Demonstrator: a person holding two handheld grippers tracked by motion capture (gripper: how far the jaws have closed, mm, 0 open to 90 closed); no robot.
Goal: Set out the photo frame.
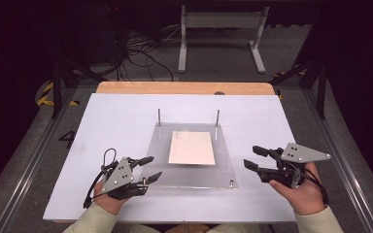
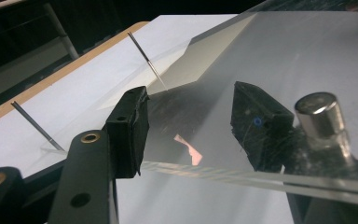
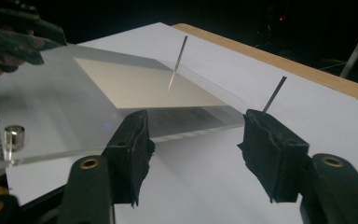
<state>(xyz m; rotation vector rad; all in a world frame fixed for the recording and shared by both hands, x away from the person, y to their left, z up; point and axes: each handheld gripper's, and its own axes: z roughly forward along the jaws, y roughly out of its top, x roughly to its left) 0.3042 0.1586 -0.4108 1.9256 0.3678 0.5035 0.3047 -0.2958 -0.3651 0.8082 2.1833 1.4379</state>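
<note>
While both jaws gape, the left gripper (image 1: 147, 171) straddles the clear acrylic plate's (image 1: 223, 170) near-left edge; the right gripper (image 1: 256, 157), open too, hovers beside its right edge.

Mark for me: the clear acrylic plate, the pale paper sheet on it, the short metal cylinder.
clear acrylic plate (image 1: 159, 145), high view, bare left part.
pale paper sheet (image 1: 192, 147), high view, its middle.
short metal cylinder (image 2: 318, 117), left gripper view, its side wall.

High cam: above near edge, looks fwd/down. Gripper cams: low, close, face inward; all share clear plate (image 1: 194, 165) (image 2: 279, 60) (image 3: 51, 116).
</note>
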